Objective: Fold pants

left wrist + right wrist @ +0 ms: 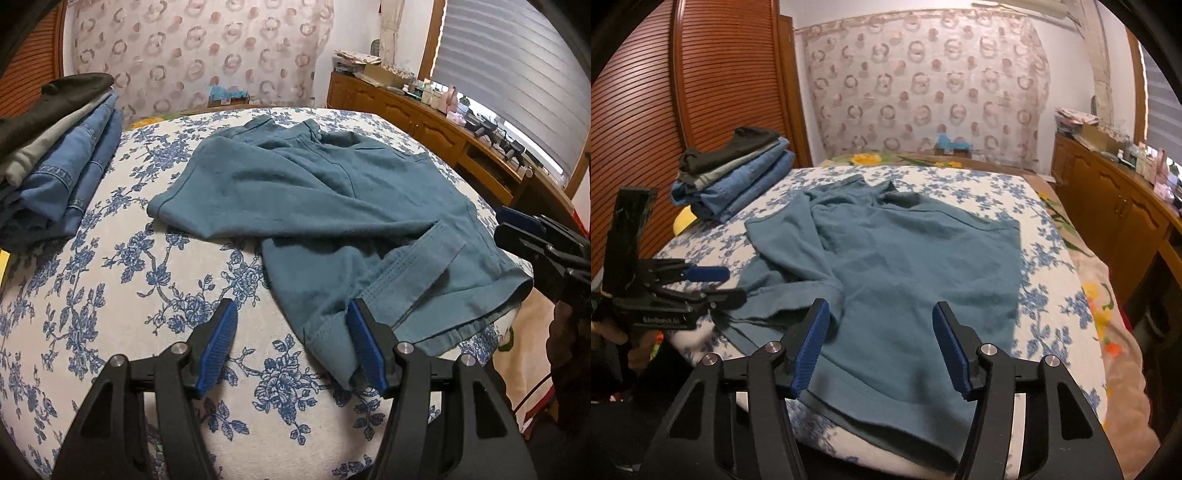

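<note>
Teal pants [332, 206] lie rumpled on a floral blue-and-white bed cover [129, 295], one leg crossed over the other, hems toward me. My left gripper [291, 314] is open, low over the cover, its right finger at the near hem of one leg. My right gripper [879, 314] is open and empty just above the other leg of the pants [905, 266]. The left gripper [716, 284] shows at the left of the right wrist view; the right gripper [517, 225] shows at the right edge of the left wrist view.
A stack of folded clothes [62, 162] with denim and dark items sits at the bed's far left, also in the right wrist view [735, 173]. A wooden dresser [424, 118] with clutter runs along the right. A louvred wooden door [665, 110] stands left.
</note>
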`<state>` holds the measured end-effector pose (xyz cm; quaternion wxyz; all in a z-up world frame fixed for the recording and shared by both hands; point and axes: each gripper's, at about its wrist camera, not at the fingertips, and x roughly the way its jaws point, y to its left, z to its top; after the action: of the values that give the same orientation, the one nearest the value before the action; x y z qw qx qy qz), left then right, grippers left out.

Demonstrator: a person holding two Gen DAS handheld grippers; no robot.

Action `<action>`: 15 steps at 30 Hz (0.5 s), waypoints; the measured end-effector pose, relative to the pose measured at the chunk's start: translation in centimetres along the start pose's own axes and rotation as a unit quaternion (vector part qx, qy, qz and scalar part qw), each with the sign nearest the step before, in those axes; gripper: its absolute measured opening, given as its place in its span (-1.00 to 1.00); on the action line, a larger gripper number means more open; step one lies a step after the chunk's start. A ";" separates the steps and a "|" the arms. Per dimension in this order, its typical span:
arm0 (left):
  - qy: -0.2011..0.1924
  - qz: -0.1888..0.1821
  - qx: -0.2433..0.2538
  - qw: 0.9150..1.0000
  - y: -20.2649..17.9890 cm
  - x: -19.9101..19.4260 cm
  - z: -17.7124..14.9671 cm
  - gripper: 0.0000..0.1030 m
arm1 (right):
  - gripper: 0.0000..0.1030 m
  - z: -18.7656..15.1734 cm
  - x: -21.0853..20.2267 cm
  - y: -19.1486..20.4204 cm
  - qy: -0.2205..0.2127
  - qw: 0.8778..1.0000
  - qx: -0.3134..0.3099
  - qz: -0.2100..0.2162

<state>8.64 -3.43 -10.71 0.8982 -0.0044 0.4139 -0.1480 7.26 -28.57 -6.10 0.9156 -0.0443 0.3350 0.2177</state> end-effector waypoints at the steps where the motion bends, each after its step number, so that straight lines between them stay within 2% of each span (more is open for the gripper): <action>1: -0.002 0.000 -0.001 1.000 0.0 0.0 0.0 0.20 | 0.14 0.3 0.2 0.2 0.000 1.000 -0.002 0.003; 8: -0.014 0.001 -0.006 1.000 0.1 -0.2 -0.2 0.20 | 0.12 1.6 1.9 1.4 0.010 1.000 -0.010 0.024; 15: -0.021 -0.002 -0.007 1.000 0.2 -0.4 -0.5 0.20 | 0.10 2.0 4.7 2.5 0.046 0.998 -0.016 0.047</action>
<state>8.09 -3.10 -10.76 0.9065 -0.0144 0.3955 -0.1469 10.57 -24.10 -7.36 0.8871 -0.0529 0.3751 0.2637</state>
